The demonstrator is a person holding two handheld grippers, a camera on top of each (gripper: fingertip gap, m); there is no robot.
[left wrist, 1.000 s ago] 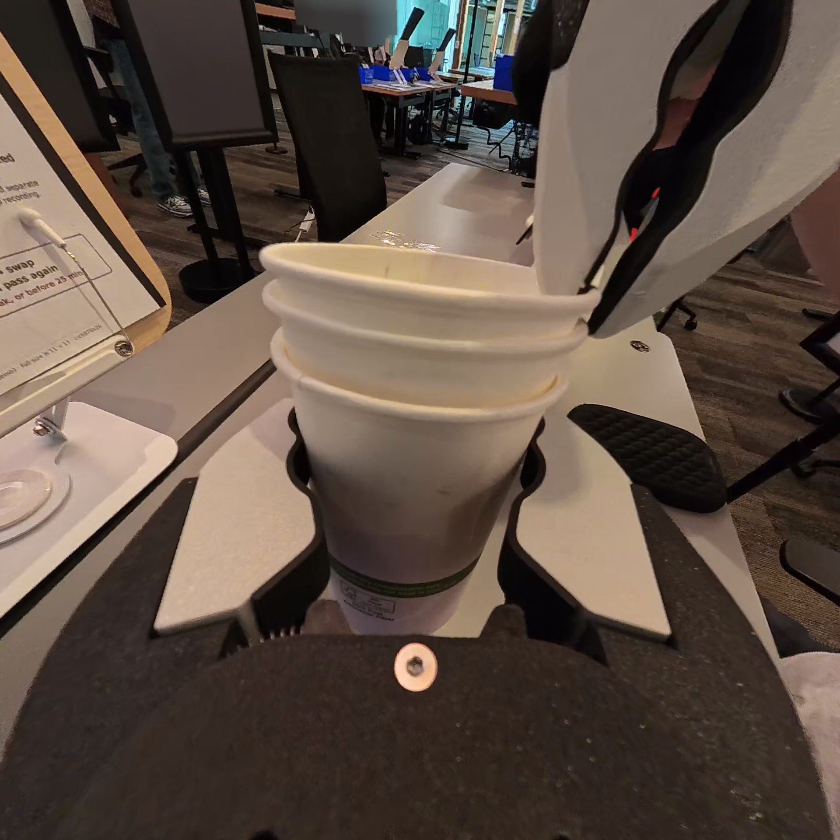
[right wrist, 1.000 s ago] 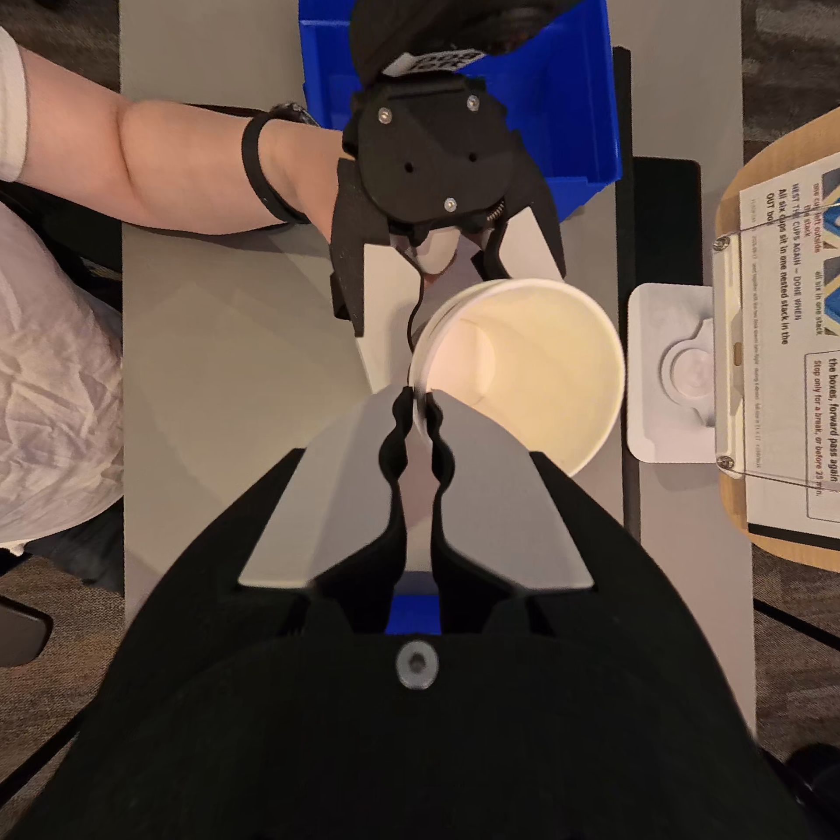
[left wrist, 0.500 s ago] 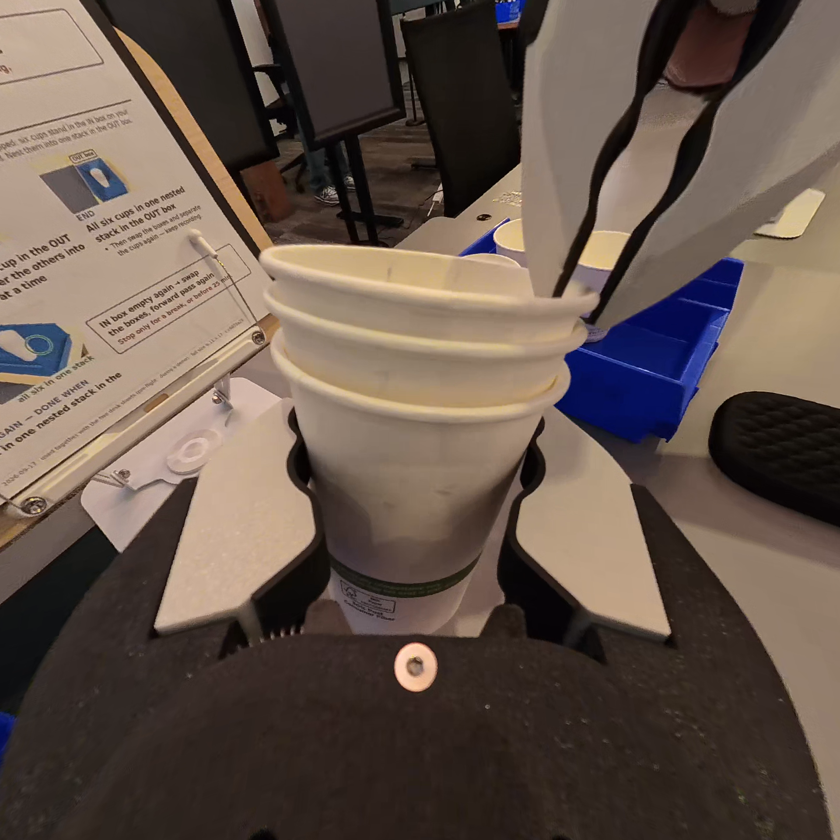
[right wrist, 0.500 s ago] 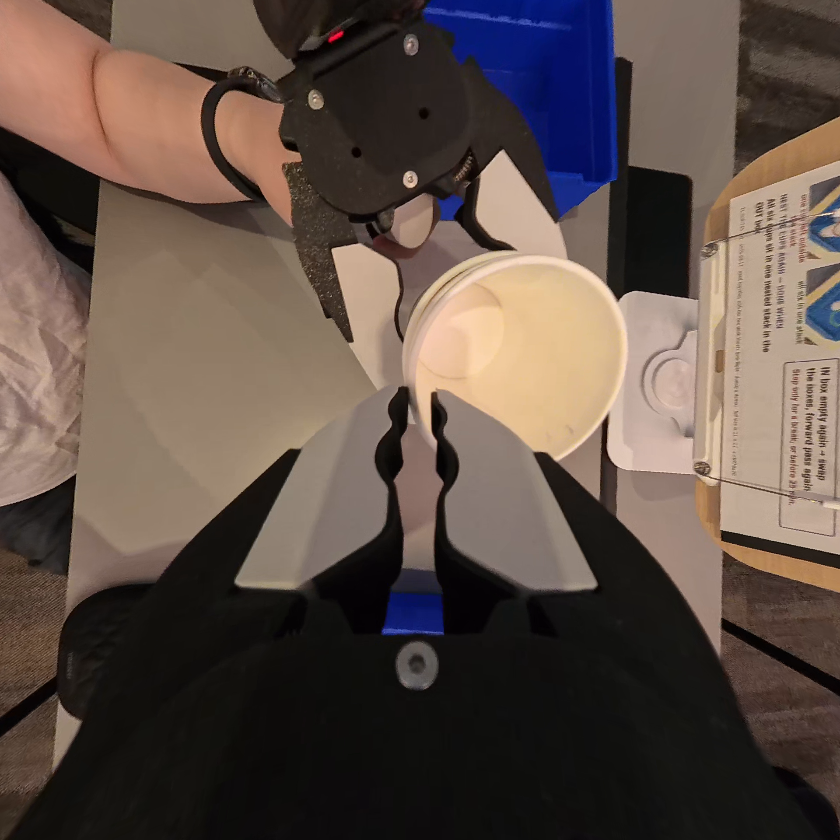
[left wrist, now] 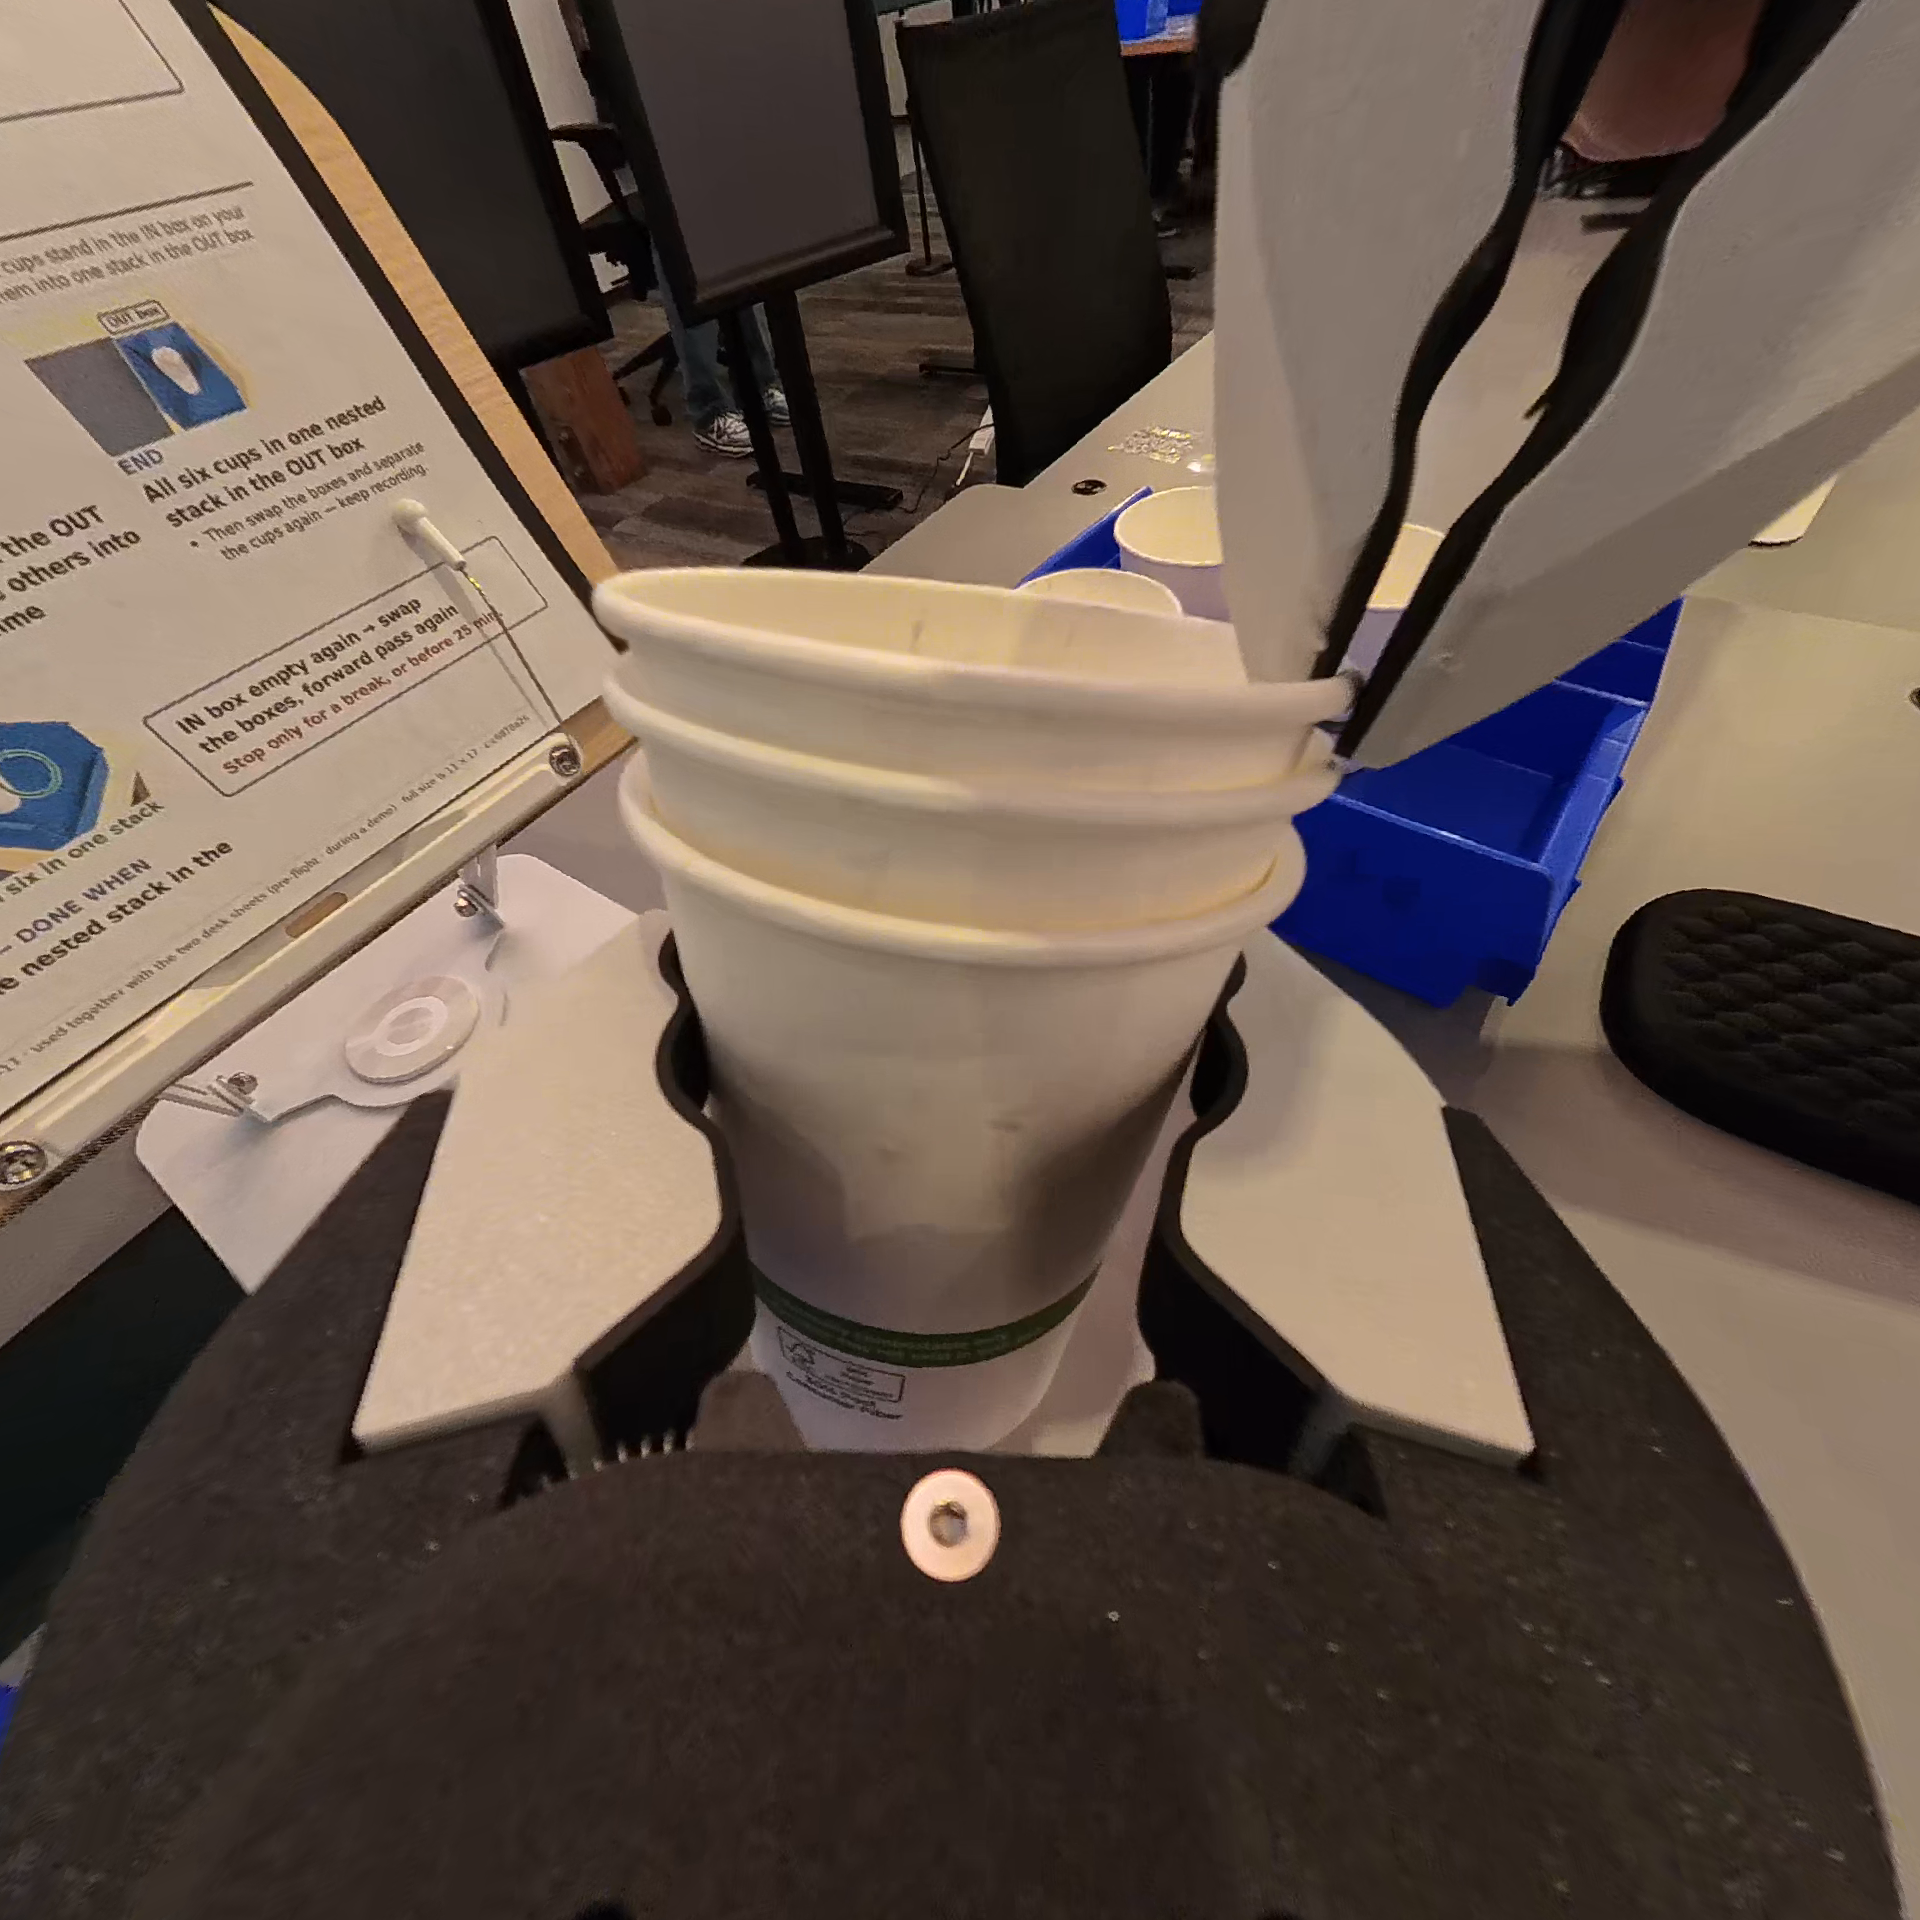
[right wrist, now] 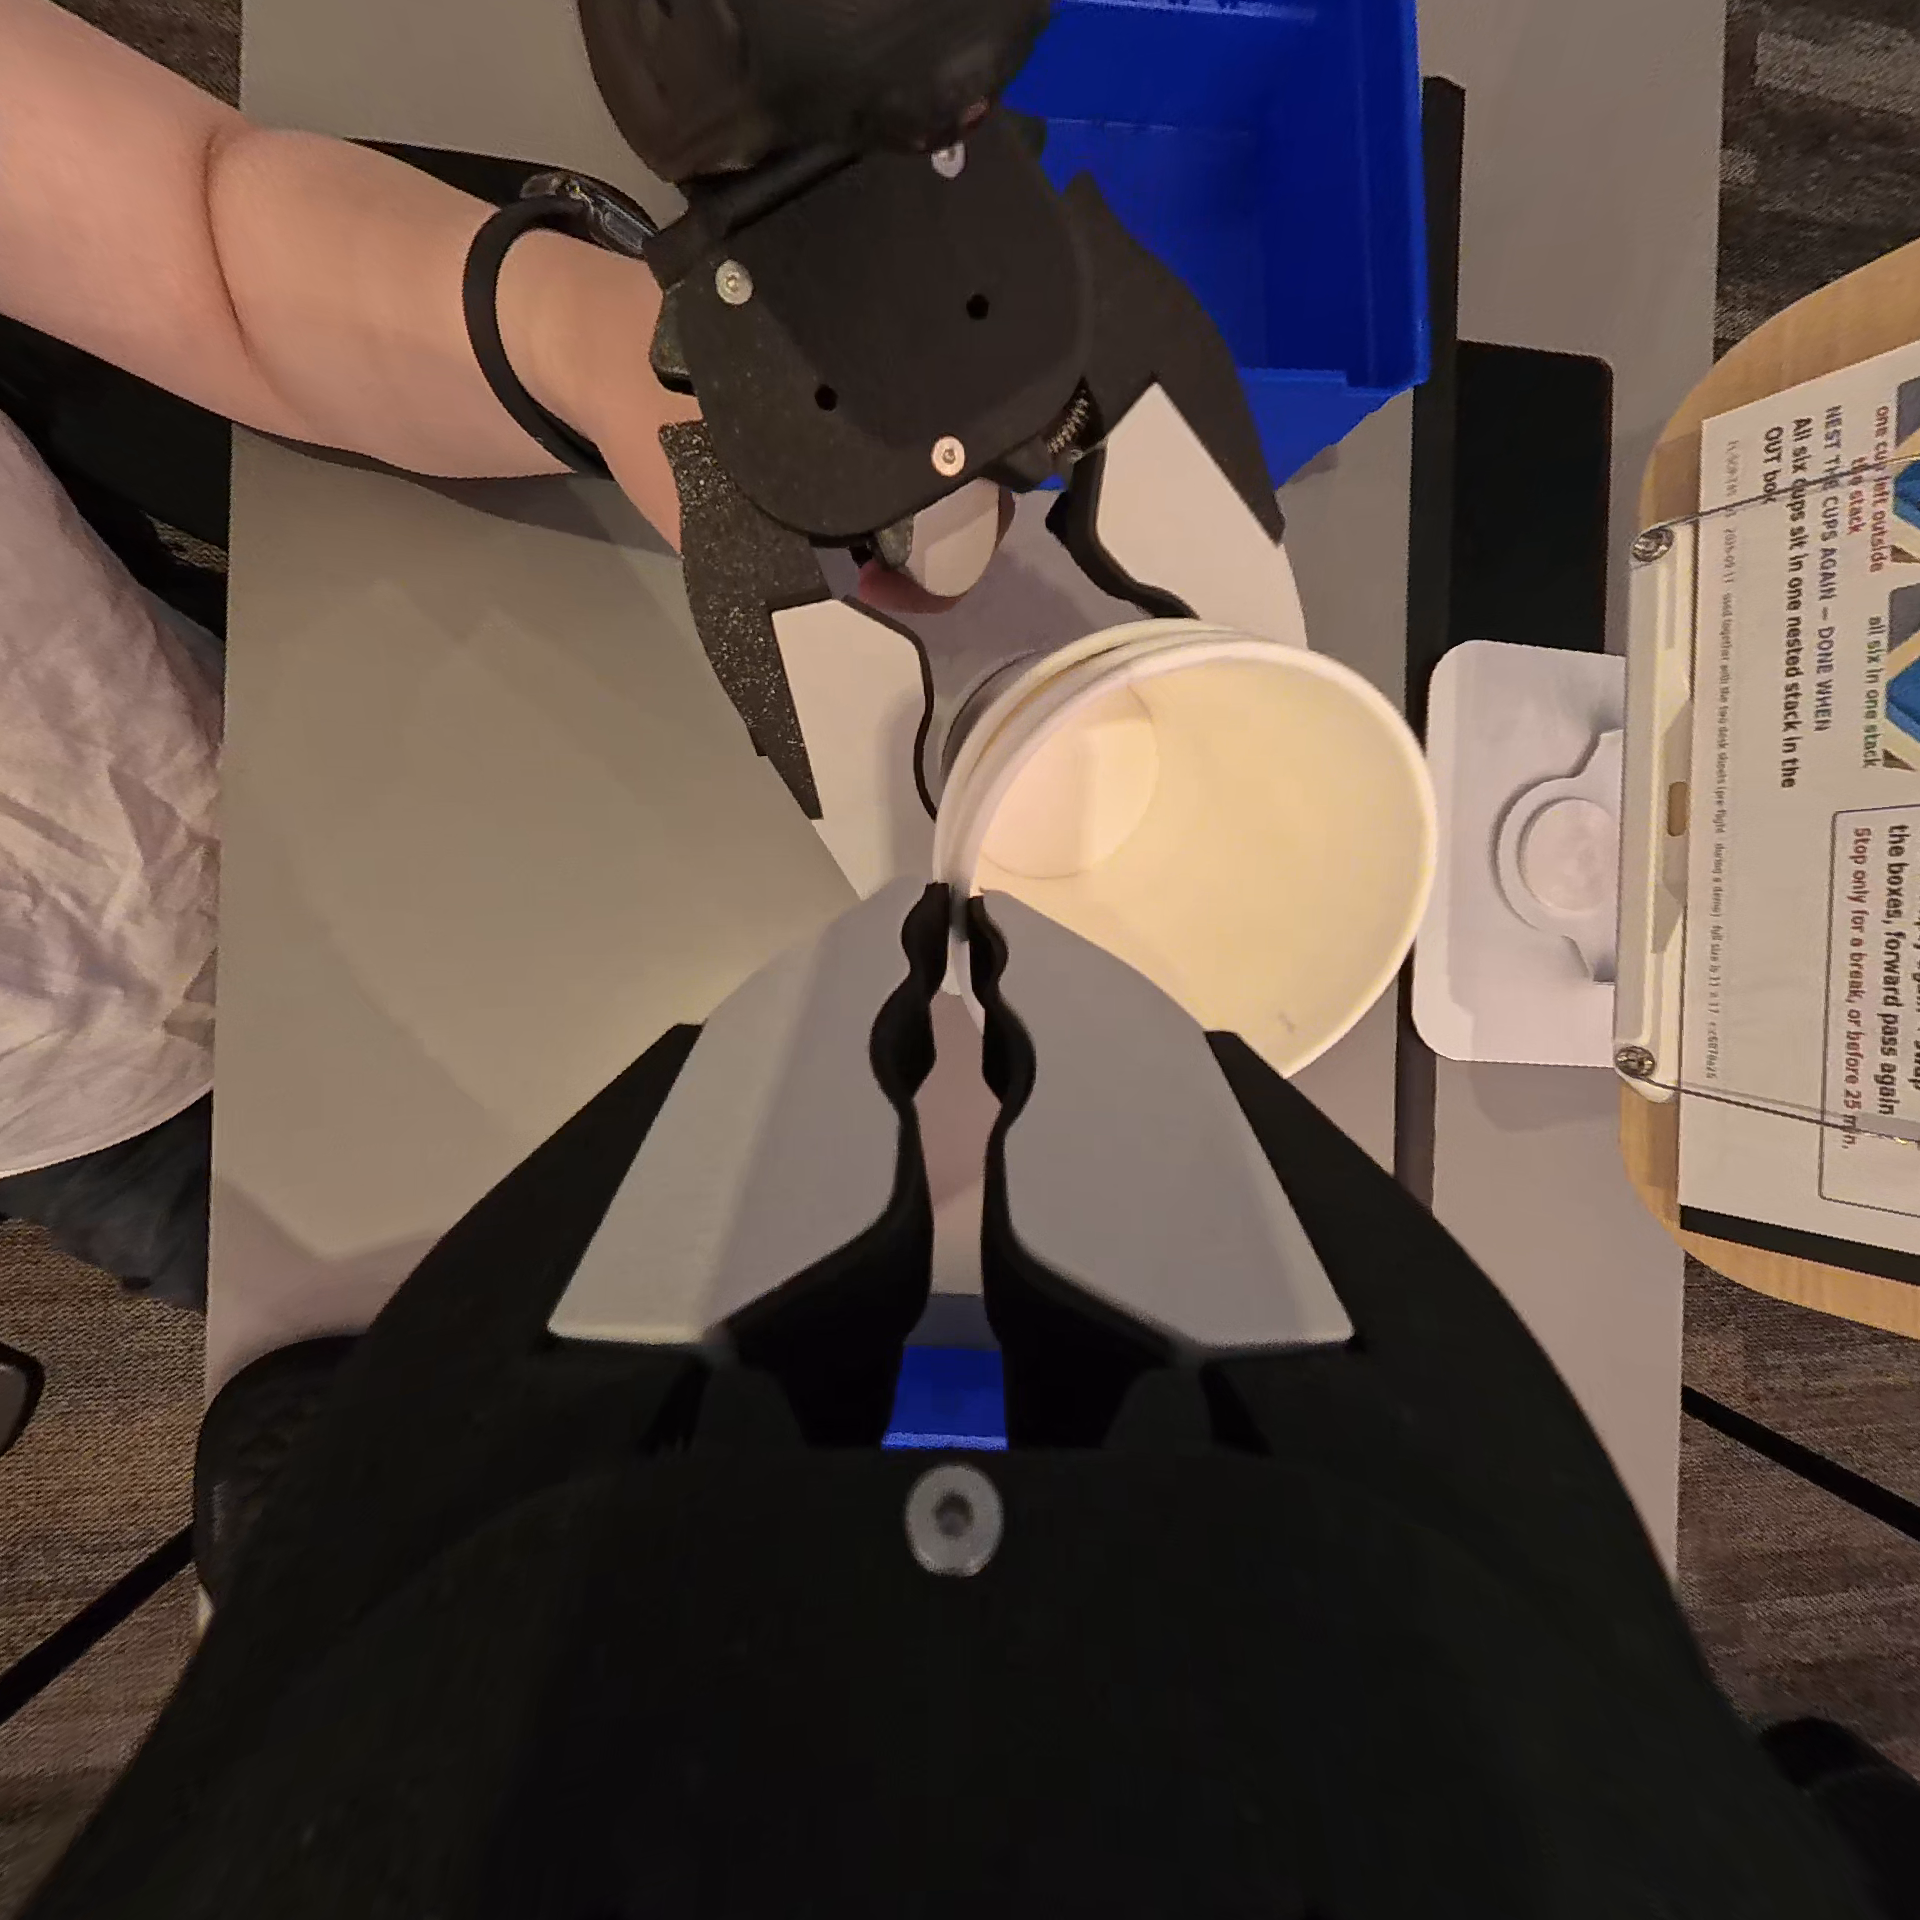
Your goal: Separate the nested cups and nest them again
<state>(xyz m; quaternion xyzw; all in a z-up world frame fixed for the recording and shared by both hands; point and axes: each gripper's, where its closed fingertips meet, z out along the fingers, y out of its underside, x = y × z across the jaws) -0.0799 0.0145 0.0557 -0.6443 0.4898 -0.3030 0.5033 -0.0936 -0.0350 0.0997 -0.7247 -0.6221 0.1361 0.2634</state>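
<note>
Cups [left wrist: 951, 935], three nested, are held above the counter [right wrist: 499, 831] near its blue bin [left wrist: 1455, 862]: left gripper [left wrist: 951, 1174] clamps the bottom one so the right gripper [right wrist: 958, 902], fingers narrow on the top rim, can pull.

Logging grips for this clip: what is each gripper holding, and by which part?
Left gripper clamps the cup stack around the bottom cup's lower body; right gripper pinches the top cup's rim.

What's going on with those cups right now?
Left gripper clamps stack of three cups. Right gripper pinches top cup rim. Nothing blocking.
</note>
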